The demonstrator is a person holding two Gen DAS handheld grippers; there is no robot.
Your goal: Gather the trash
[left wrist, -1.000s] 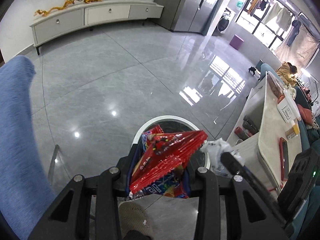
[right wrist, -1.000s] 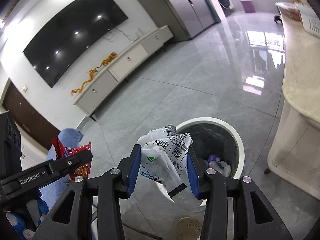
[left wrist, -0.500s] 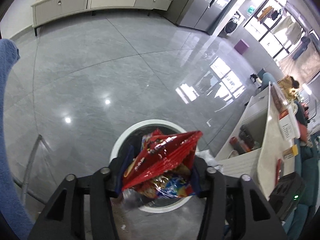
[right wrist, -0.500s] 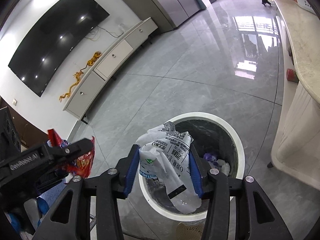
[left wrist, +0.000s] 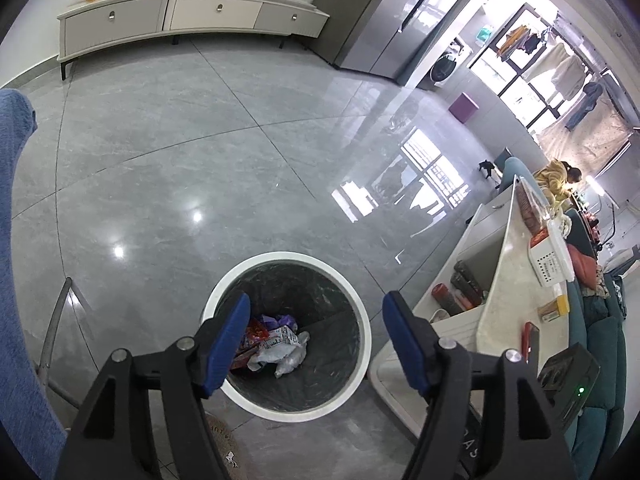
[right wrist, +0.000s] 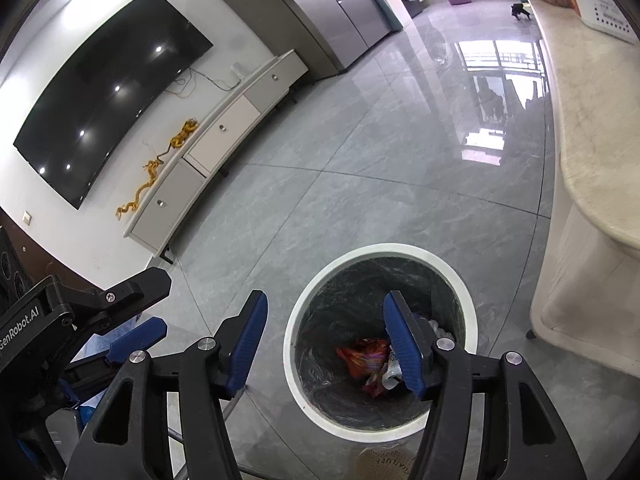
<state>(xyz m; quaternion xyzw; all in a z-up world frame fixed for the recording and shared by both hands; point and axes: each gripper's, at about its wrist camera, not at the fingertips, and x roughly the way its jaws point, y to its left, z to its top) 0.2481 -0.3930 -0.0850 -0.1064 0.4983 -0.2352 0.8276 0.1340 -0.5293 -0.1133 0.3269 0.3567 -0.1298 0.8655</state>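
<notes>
A round white-rimmed trash bin (left wrist: 352, 300) with a dark liner stands on the grey floor. Red snack wrappers (left wrist: 254, 334) and a white plastic bag (left wrist: 286, 354) lie at its bottom. My left gripper (left wrist: 316, 338) hovers over the bin, jaws opening, nothing between its blue pads. In the right wrist view the same bin (right wrist: 464, 292) holds the red wrappers (right wrist: 362, 358). My right gripper (right wrist: 322, 338) is above the bin's left rim, jaws opening and empty. The left gripper (right wrist: 138, 310) shows at the left of that view.
A pale stone-topped table (left wrist: 508, 292) with boxes and small items stands right beside the bin. A blue sleeve (left wrist: 16, 240) fills the left edge. A white TV cabinet (left wrist: 180, 16) lines the far wall. A person (left wrist: 556, 176) sits far right. Open floor lies ahead.
Both grippers opened. The red snack wrappers left the left gripper and the white plastic bag left the right one; both now lie in the bin. Both hands shifted a little over the bin.
</notes>
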